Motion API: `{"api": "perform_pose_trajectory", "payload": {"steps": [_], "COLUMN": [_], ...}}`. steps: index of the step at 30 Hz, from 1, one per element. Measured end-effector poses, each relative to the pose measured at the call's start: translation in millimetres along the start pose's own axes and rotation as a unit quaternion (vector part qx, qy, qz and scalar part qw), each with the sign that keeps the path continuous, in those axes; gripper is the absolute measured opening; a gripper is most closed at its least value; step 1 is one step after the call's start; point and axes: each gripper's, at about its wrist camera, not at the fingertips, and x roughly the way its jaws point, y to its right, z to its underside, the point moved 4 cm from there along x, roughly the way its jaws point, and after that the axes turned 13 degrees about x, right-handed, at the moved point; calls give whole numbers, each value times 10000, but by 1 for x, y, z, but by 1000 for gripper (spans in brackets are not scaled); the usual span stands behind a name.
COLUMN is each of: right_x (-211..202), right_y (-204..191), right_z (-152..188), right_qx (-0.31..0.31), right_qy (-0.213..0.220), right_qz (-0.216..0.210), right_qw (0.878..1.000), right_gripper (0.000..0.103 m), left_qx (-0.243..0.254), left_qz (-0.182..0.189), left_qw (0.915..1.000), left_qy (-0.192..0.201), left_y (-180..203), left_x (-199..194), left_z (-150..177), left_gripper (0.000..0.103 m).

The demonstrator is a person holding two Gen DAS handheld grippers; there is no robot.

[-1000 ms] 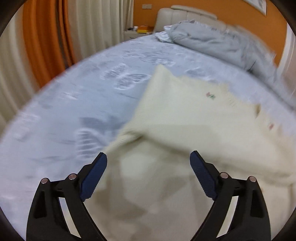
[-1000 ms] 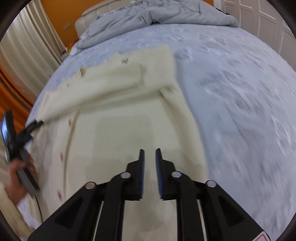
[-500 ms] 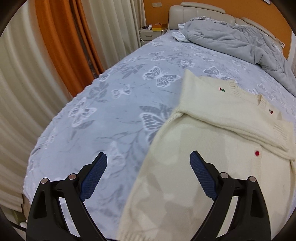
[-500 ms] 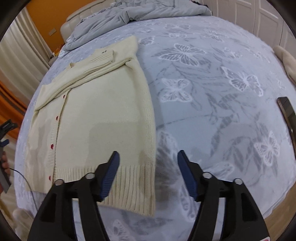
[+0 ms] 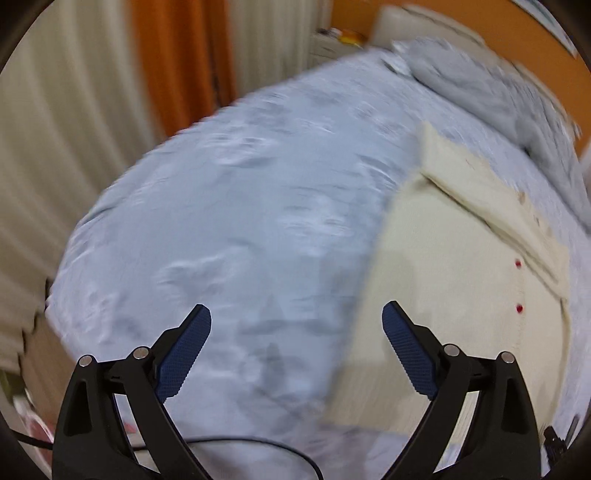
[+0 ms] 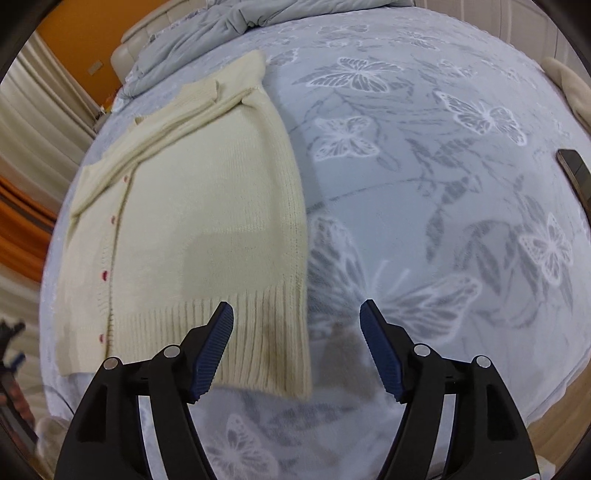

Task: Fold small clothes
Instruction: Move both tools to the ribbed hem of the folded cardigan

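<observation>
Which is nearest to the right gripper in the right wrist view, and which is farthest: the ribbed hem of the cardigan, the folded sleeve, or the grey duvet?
From the right gripper:
1. Ribbed hem, just ahead, left.
2. Folded sleeve, farther up, left.
3. Grey duvet, at the bed's far end.

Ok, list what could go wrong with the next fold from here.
1. The cream knitted cardigan has its ribbed hem near the bed's front edge; a careless tug could drag it off the blue butterfly-print bedspread.
2. The sleeves lie loosely across the chest, so lifting the hem may shift them.
3. Both grippers are open and empty, left over bare bedspread, so its grasp may miss the fabric.
</observation>
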Motion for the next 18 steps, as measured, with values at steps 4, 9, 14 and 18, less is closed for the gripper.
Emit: {"api": "perform_pose_trajectory", "payload": {"steps": [4,9,14,18], "right_x": [-6,8,13,15], "right_y": [12,15,-1,-11], "right_z": [-3,4,15,18], "right_qx": [374,748,291,73], "right_qy": [-81,-386,-369,-444], "right_qz": [-337,-351,-150,-410], "right_qw": [9987,9958,9988,9981], "right_gripper": [74,75,76,67], "left_qx": [-159,-202,34,95], "left_qz": [-291,1047,1638,1752], "left_qw": [9991,9939,9844,9830], "left_qy": [249,-298,-638,-543], "left_y": [-51,-19,42,61], "left_x": [-22,10,49,59], "left_z": [13,34,58,65], "left_gripper": [95,96,96,95]}}
